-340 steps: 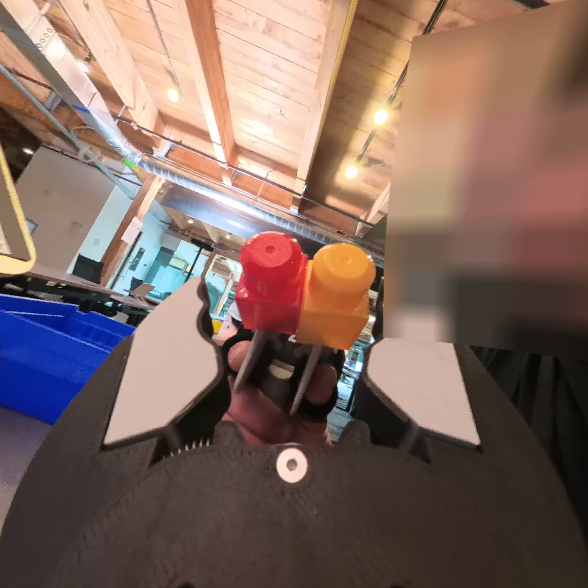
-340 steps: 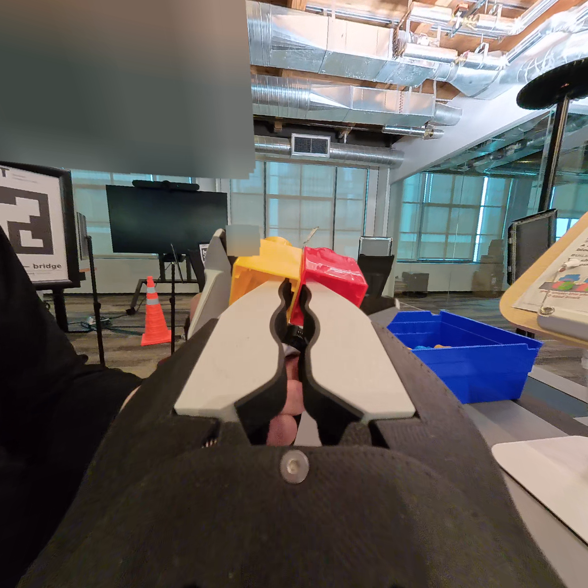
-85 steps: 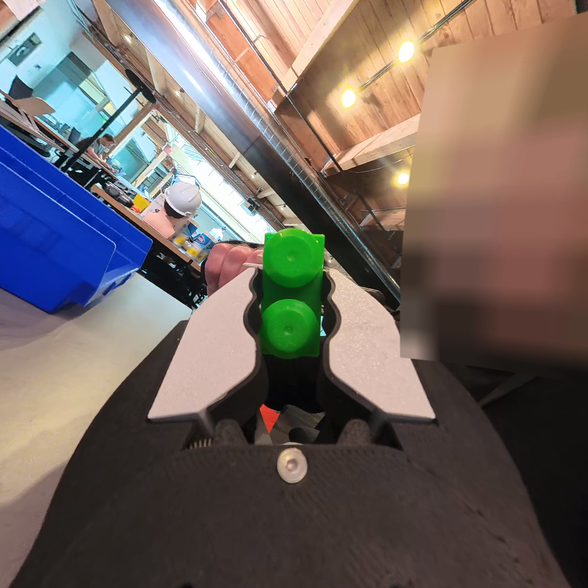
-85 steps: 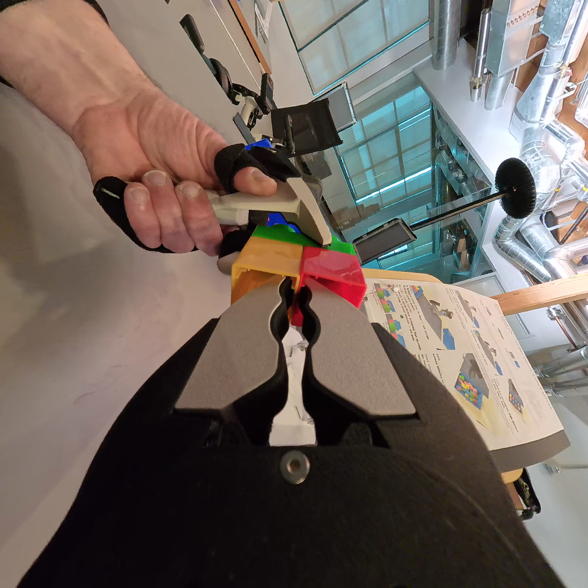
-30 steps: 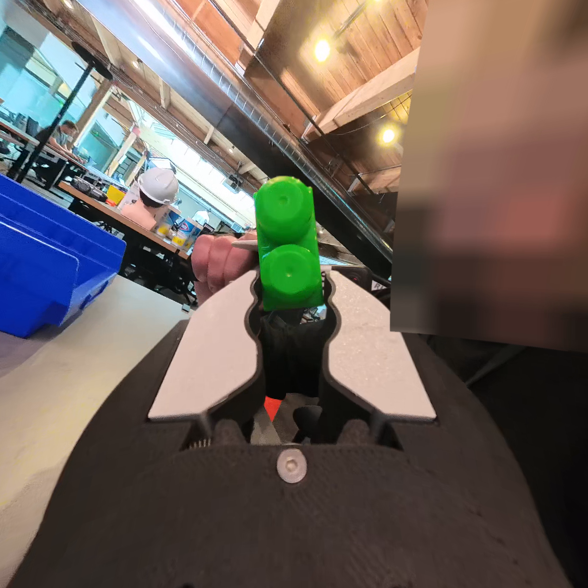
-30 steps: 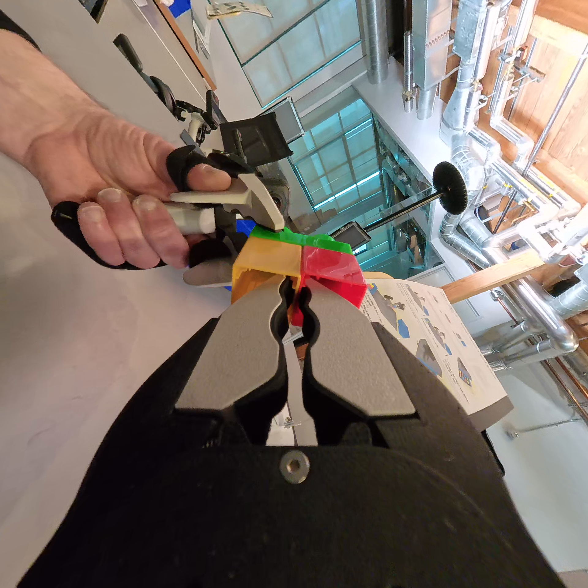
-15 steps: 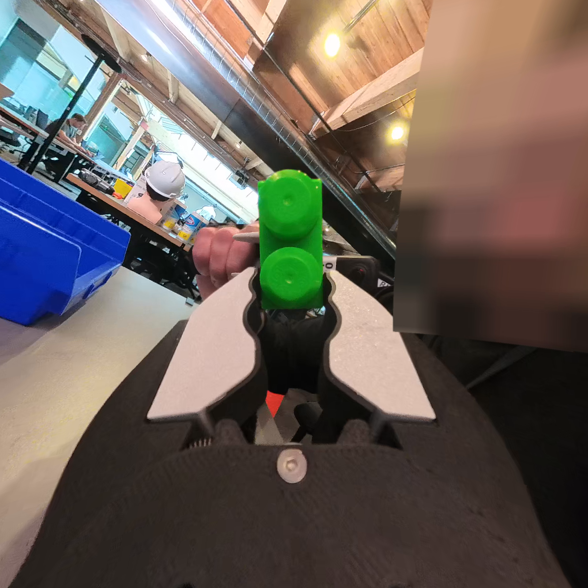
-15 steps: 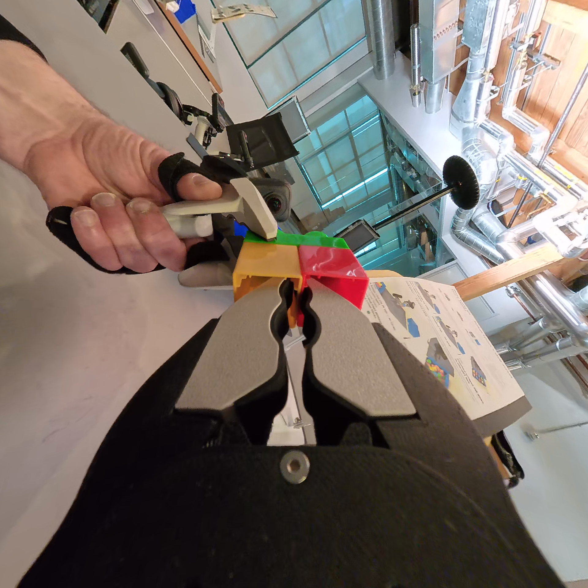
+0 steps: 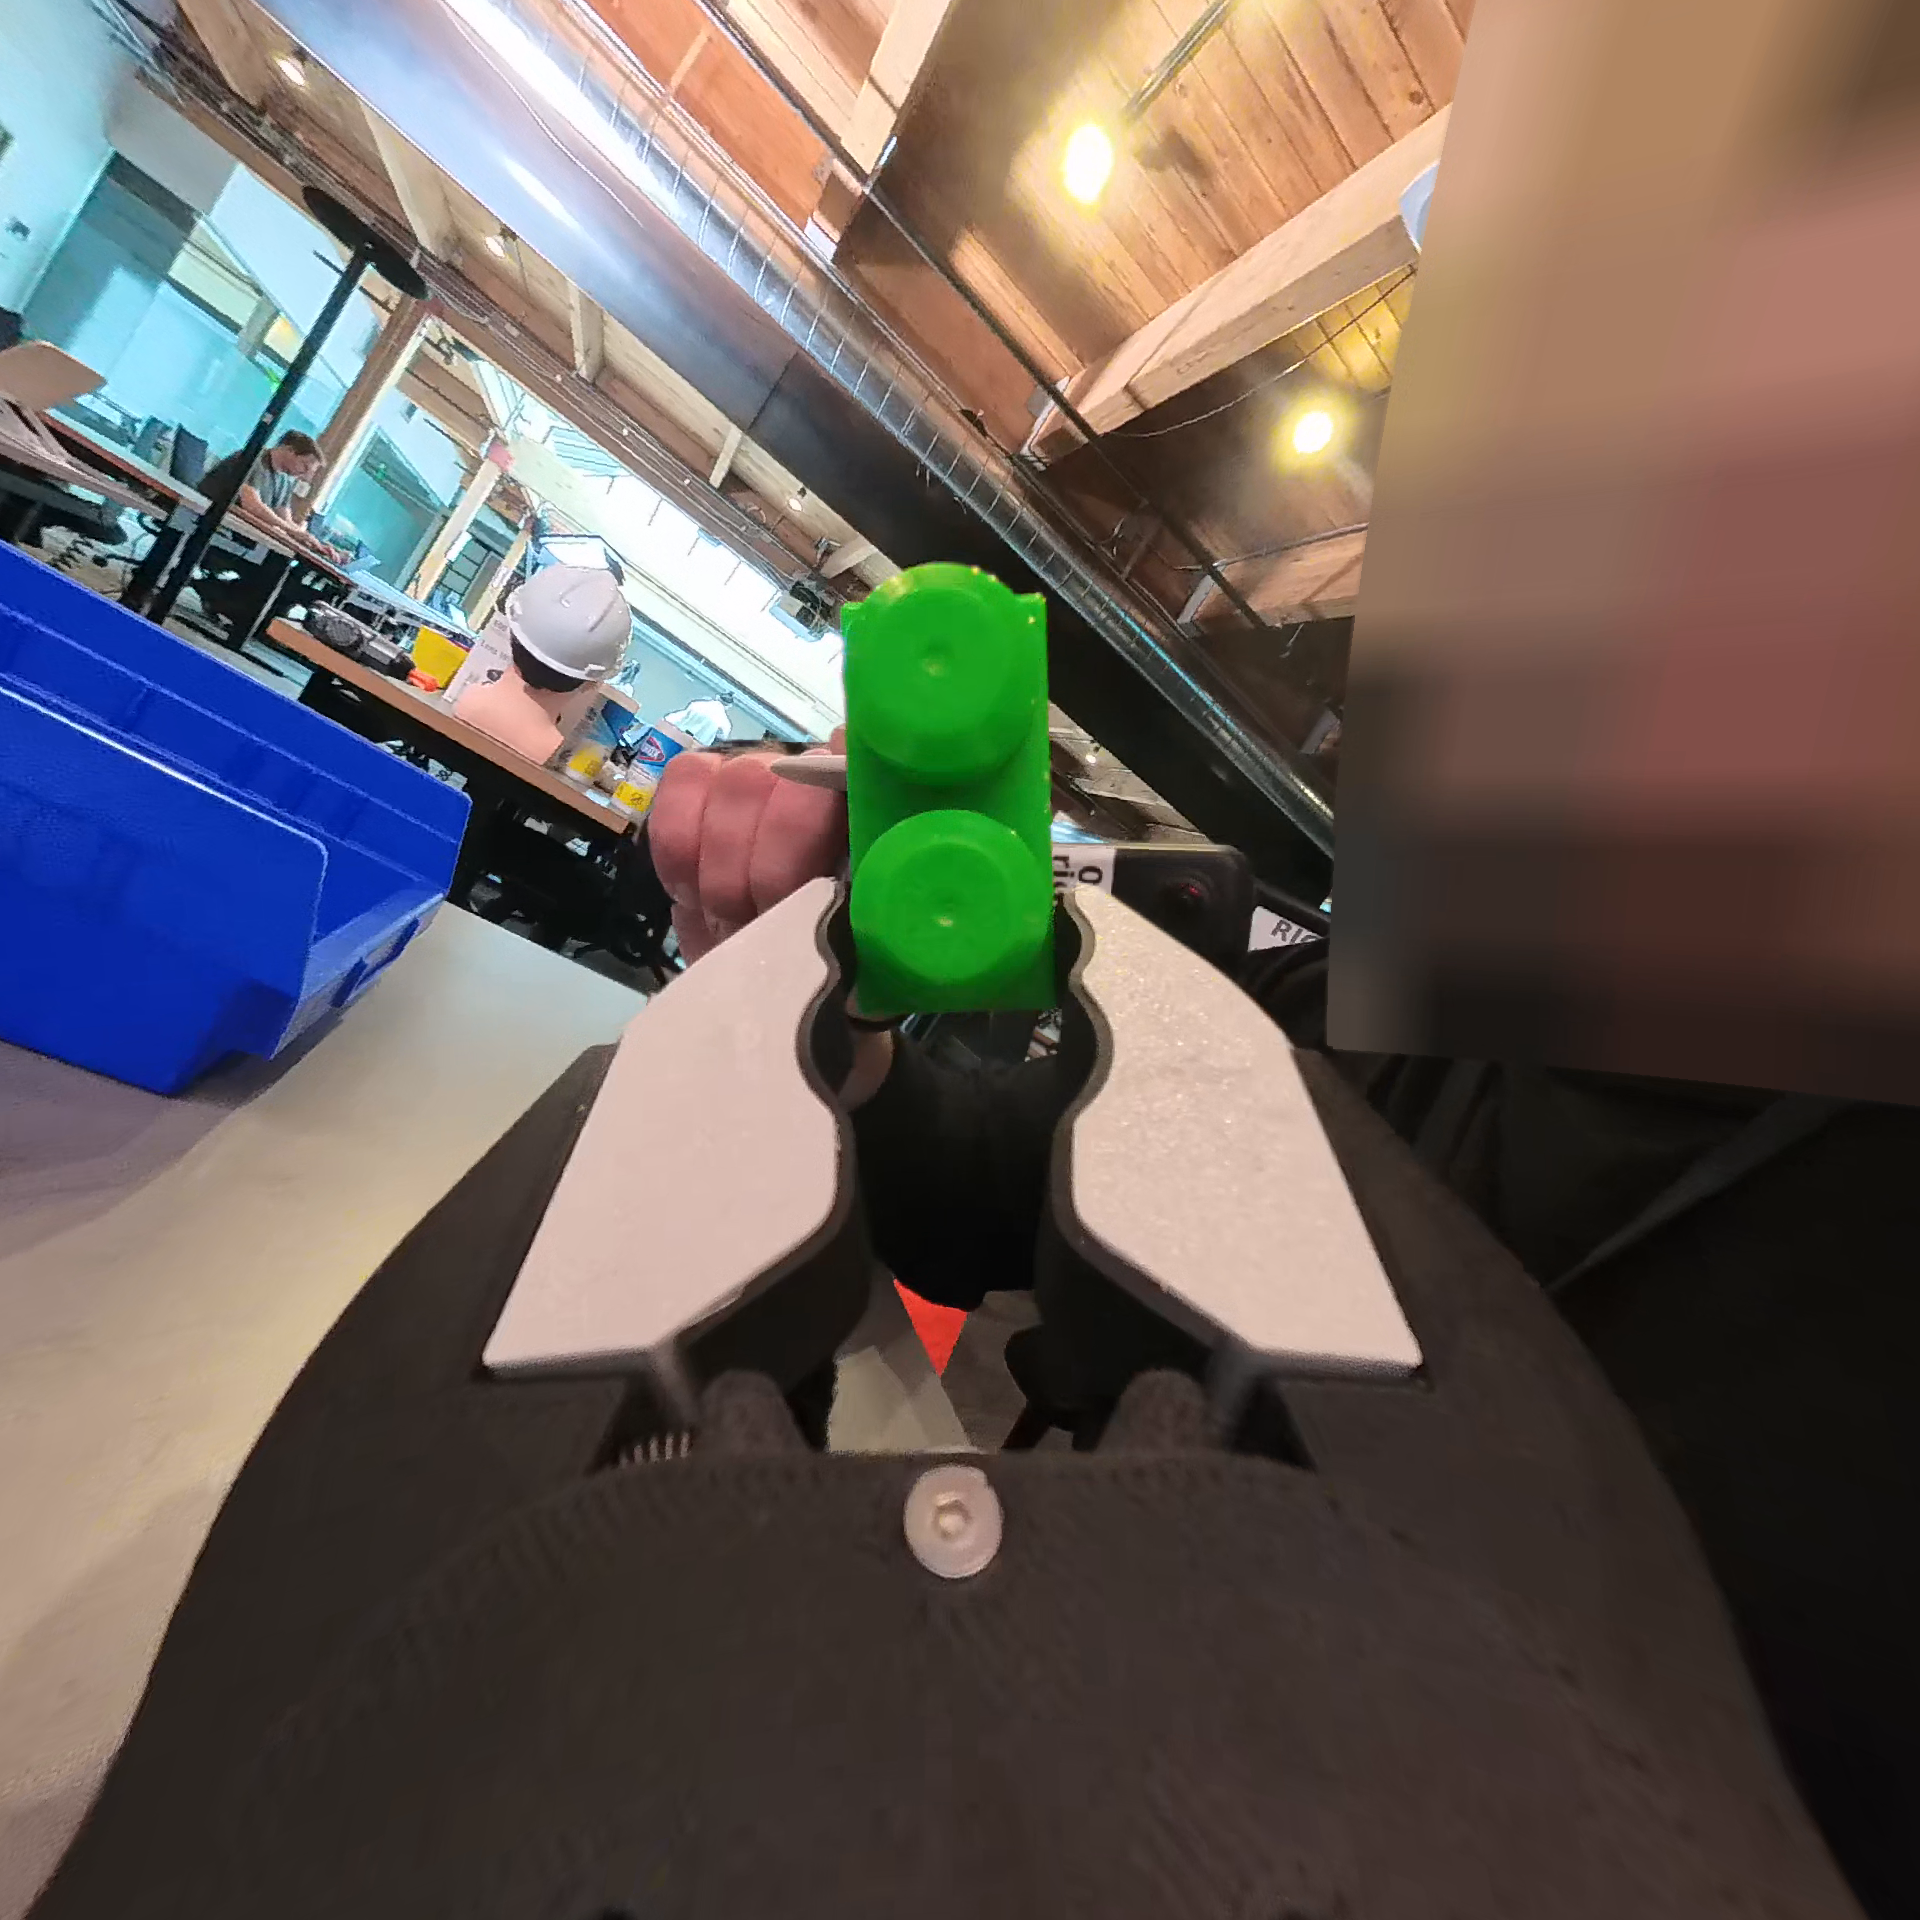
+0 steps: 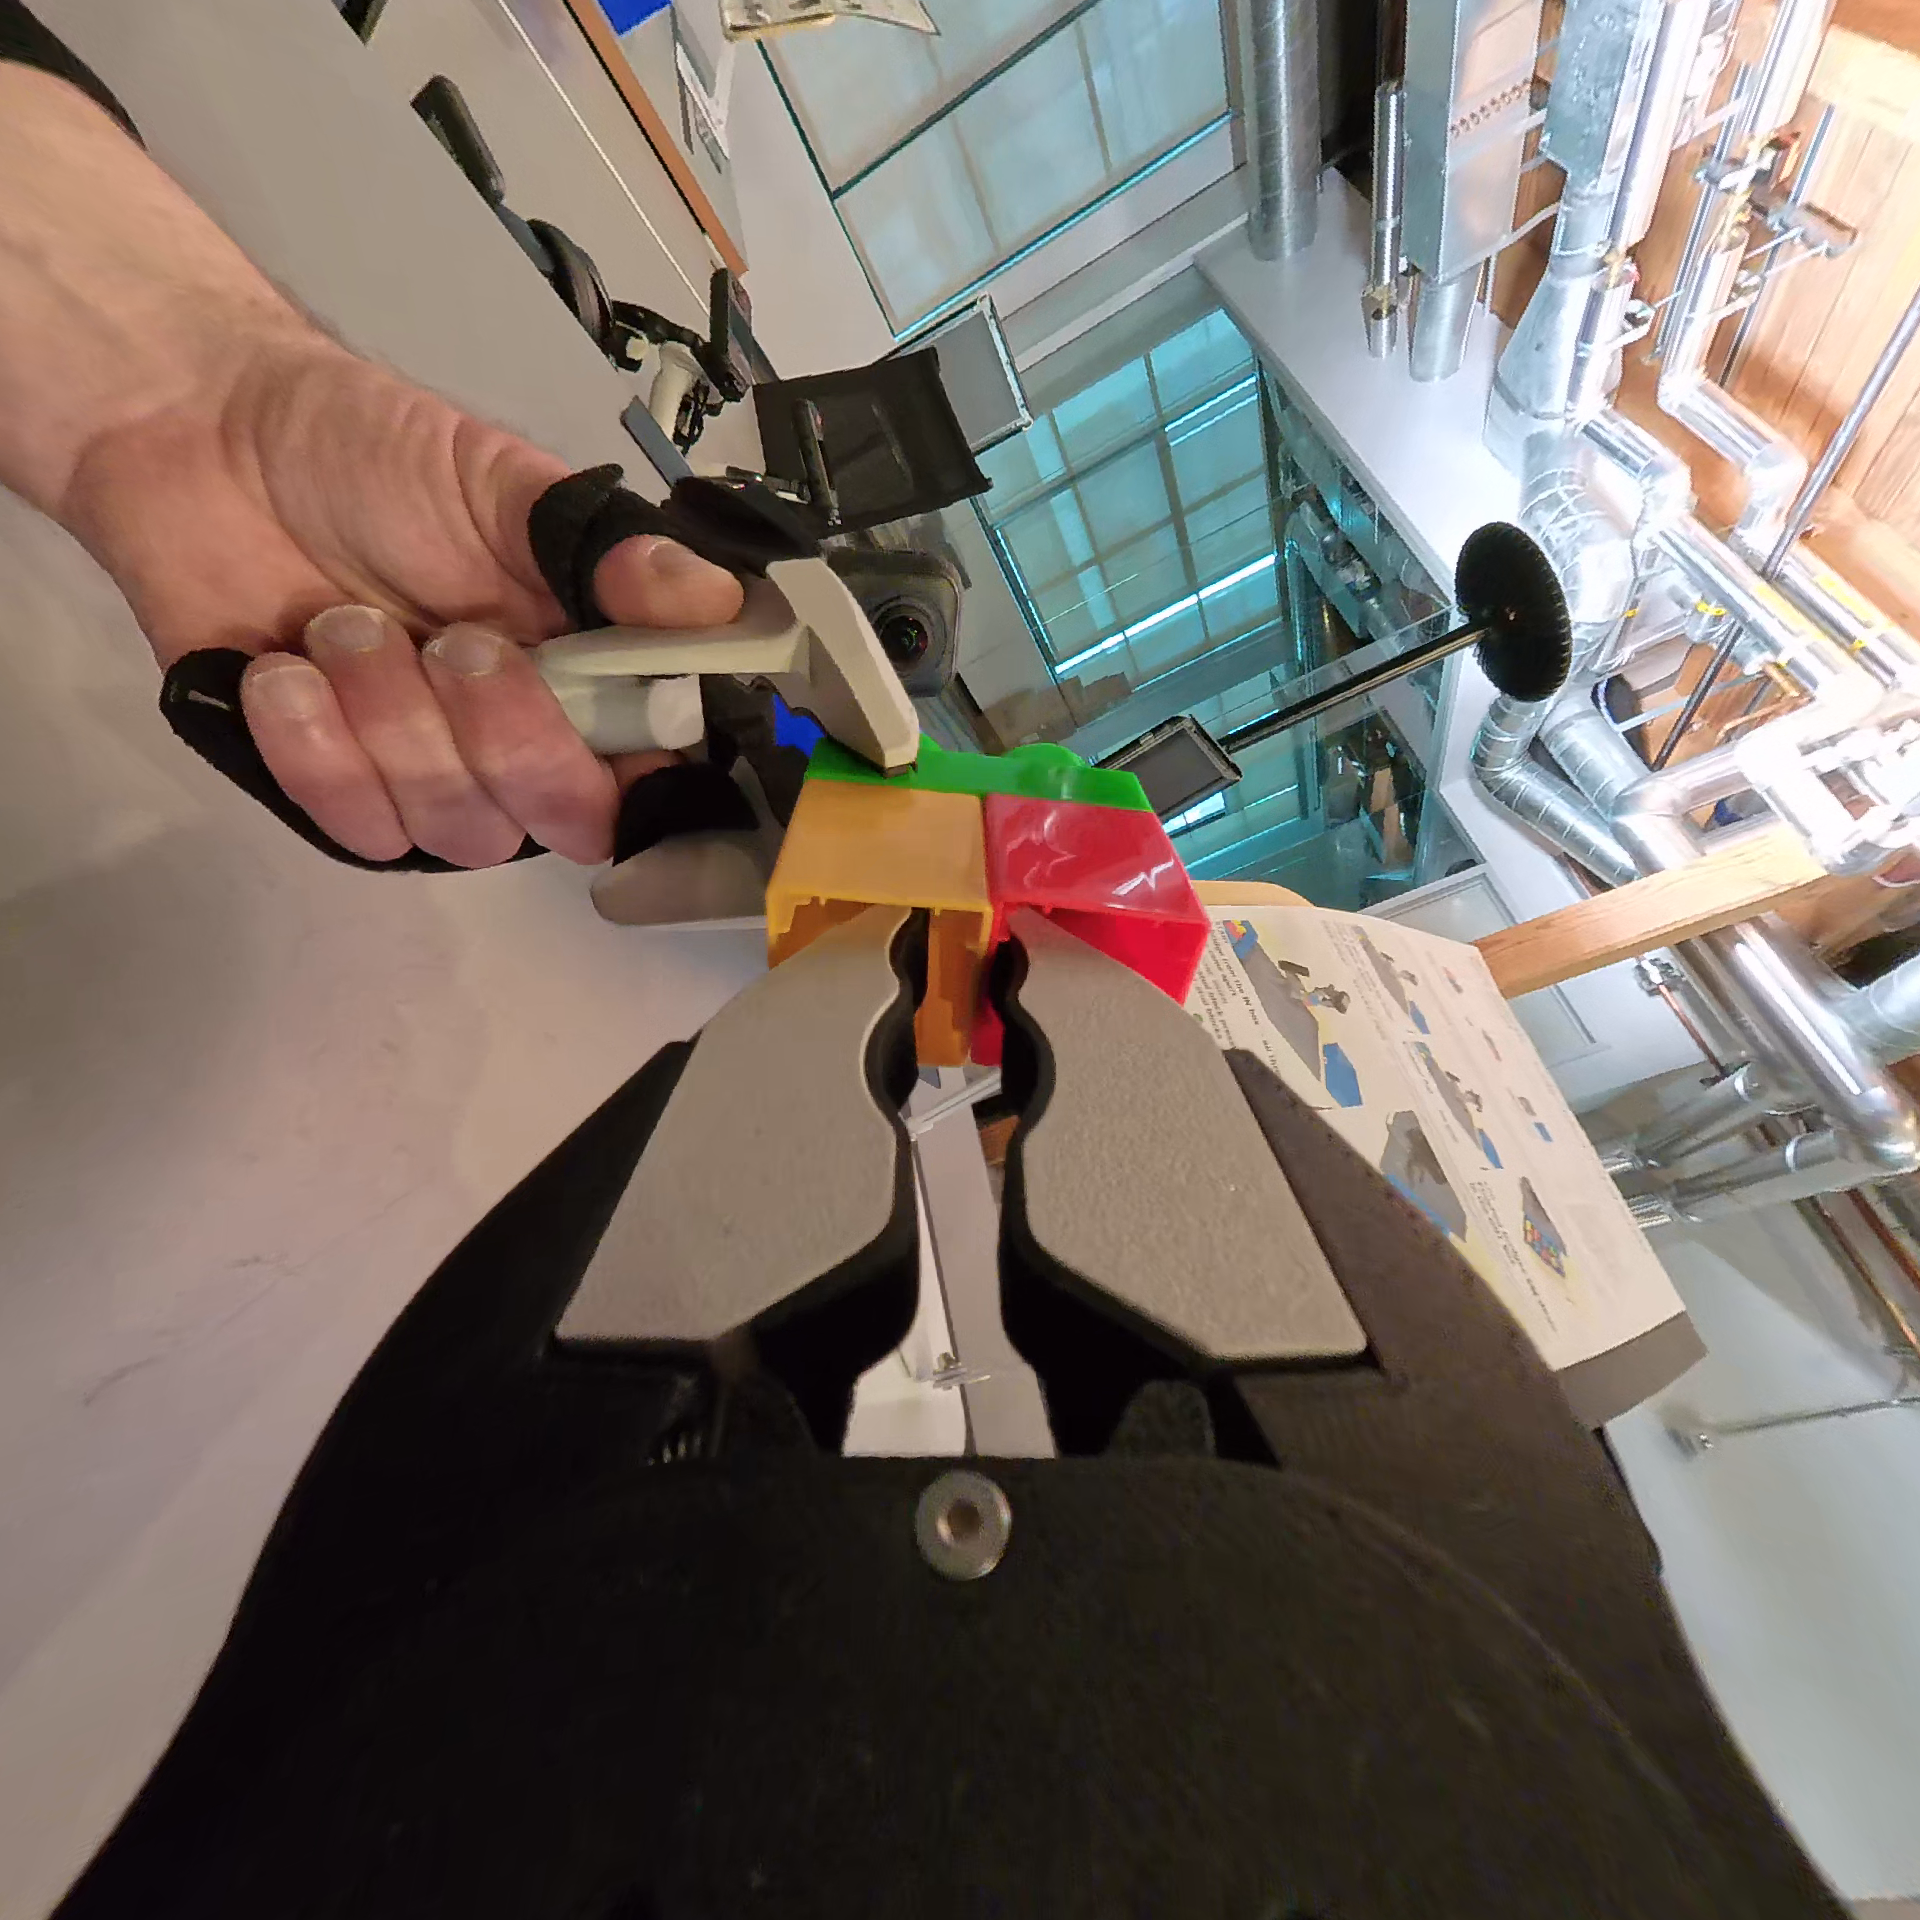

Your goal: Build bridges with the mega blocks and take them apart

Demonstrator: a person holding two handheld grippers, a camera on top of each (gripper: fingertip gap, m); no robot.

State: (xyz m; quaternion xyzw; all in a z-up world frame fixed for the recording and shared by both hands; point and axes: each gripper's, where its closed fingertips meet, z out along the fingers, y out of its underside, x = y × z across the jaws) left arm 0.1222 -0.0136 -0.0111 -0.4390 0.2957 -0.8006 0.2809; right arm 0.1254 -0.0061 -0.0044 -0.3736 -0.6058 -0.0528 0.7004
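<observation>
Held in mid-air between two hand-held grippers, a small bridge of mega blocks is at its capping step: a green block (image 10: 997,774) lies across an orange block (image 10: 883,852) and a red block (image 10: 1091,883) that sit side by side.

Nearest the right wrist camera, the right gripper (image 10: 956,971) has its fingers only a narrow way apart, their tips reaching into the hollow undersides of the orange and red blocks, either side of the two inner walls where the pair meet. Whether the pads press on those walls cannot be told.

Beyond the blocks, a hand (image 10: 343,623) works the left gripper (image 9: 951,940), one finger (image 10: 842,675) of which bears on the side of the green block. From that gripper's own camera the jaws stand about a block's width apart and clamp the lower end of the green block, both studs facing the lens.

By the look of it, the cap is on or nearly seated. The next move likely calls for a firm squeeze together, then letting go one side without twisting the legs apart.

Farther off, a blue bin (image 9: 208,862) rests on the table (image 9: 208,1195), and an instruction sheet (image 10: 1455,1122) lies to the right.
</observation>
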